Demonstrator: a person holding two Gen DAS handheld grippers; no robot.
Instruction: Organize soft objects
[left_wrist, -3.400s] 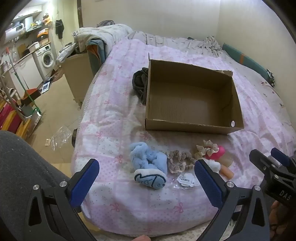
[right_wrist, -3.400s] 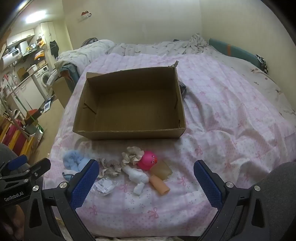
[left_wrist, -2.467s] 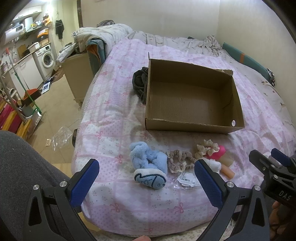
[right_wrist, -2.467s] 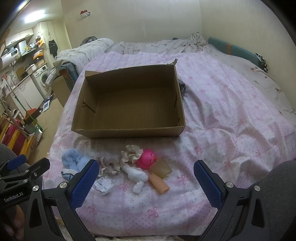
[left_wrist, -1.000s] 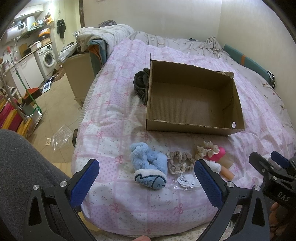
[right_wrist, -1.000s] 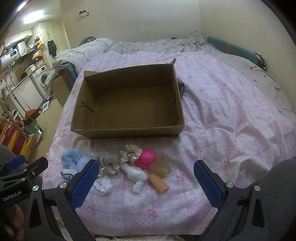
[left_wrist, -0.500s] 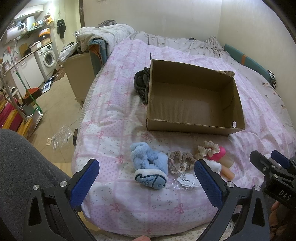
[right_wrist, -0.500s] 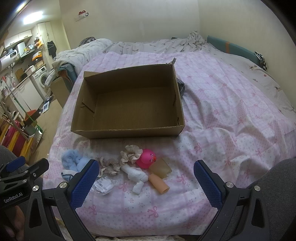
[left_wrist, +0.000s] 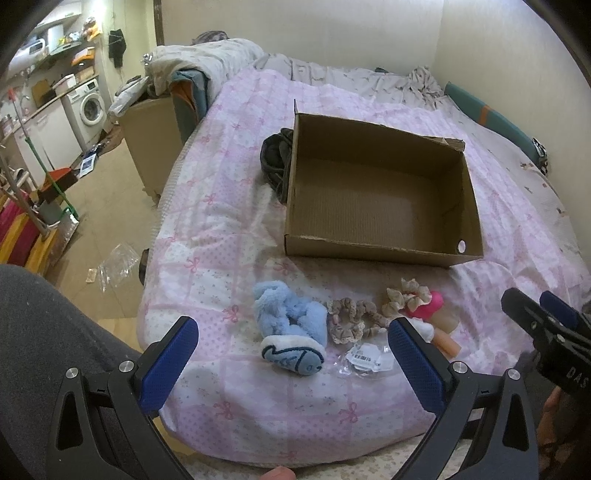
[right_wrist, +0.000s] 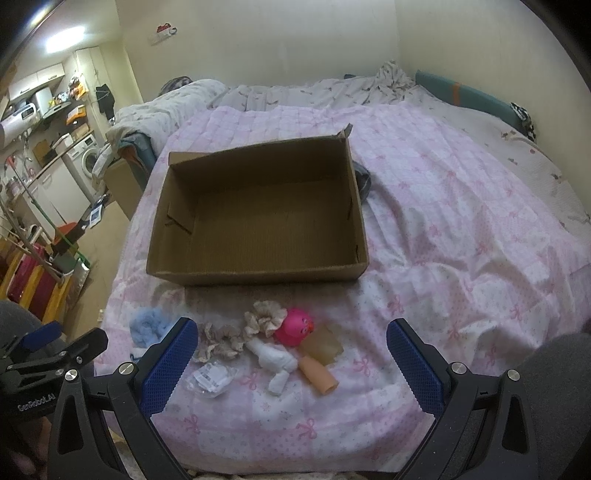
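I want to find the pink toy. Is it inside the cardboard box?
No, the pink toy lies on the bedspread in front of the cardboard box, and nothing shows inside the box.

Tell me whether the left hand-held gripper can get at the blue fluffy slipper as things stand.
Probably yes. The left hand-held gripper is open and empty, the blue fluffy slipper lies uncovered on the bedspread ahead between its fingers, and nothing blocks the way.

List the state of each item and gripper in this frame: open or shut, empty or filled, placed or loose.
cardboard box: open-topped, empty, on the bed.
blue plush slipper: loose on the quilt, outside the box.
beige scrunchies: on the quilt, outside the box.
pink toy: on the quilt, outside the box.
plastic packet: flat on the quilt.
left gripper: open, empty.
right gripper: open, empty.
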